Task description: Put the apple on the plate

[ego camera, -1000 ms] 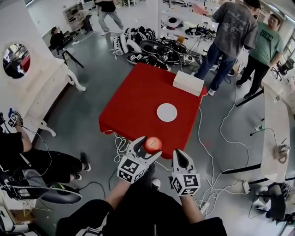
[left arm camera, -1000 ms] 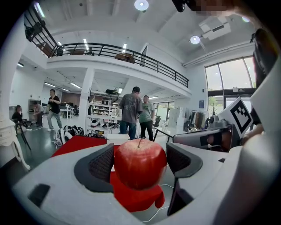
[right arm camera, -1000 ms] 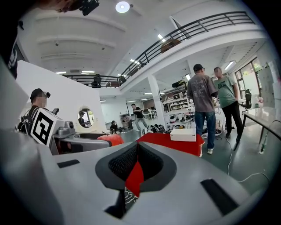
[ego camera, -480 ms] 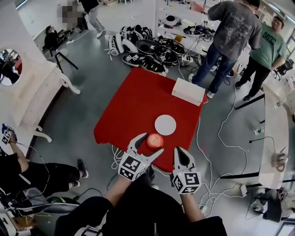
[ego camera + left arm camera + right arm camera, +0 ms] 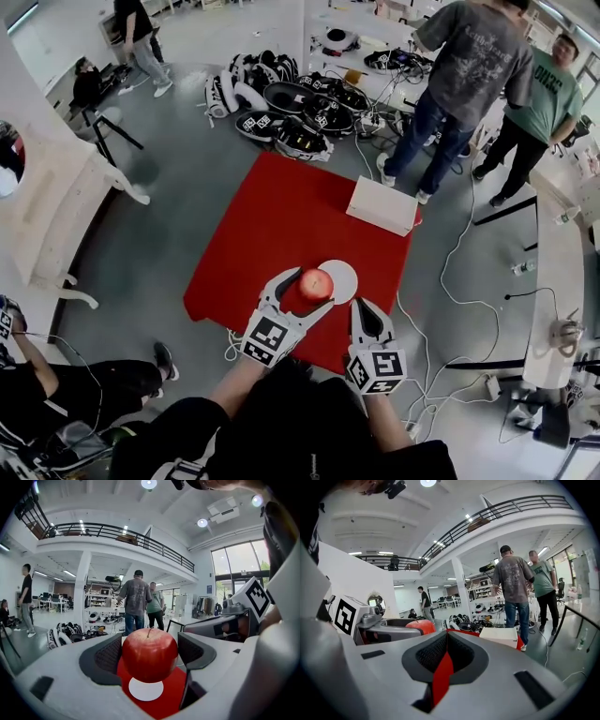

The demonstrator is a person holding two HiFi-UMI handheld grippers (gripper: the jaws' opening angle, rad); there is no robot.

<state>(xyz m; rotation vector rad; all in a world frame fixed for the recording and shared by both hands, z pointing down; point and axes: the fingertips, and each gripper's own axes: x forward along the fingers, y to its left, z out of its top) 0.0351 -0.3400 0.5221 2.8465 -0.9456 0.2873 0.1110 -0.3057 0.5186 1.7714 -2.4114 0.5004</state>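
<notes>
- L gripper (image 5: 305,289): jaws clamped on the apple (image 5: 316,282), one pad each side. The L gripper view shows it red, stem up, sitting between the dark pads (image 5: 108,657).
- Apple is held over the red table (image 5: 272,216), toward its near edge. From the head view it overlaps the left rim of the plate (image 5: 343,277).
- In the L gripper view the white plate (image 5: 146,690) shows below and beyond the apple (image 5: 150,654). I can't tell how high the apple is above it.
- Plate lies flat on the near right part of the table, inside the near edge.
- R gripper (image 5: 364,307): jaws pressed together w/ nothing between them. Its own view shows only a thin slit w/ red table behind (image 5: 446,641).
- R gripper hangs at the table's near edge, just right of the L one and apart from it. It's just short of the plate.
- White box (image 5: 382,205) sits at the table's far right corner.
- Two people (image 5: 459,70) stand on the floor beyond that corner.
- Pile of black & white gear (image 5: 286,103) lies on the floor past the table's far edge.
- Cables (image 5: 441,281) trail on the floor right of the table.
</notes>
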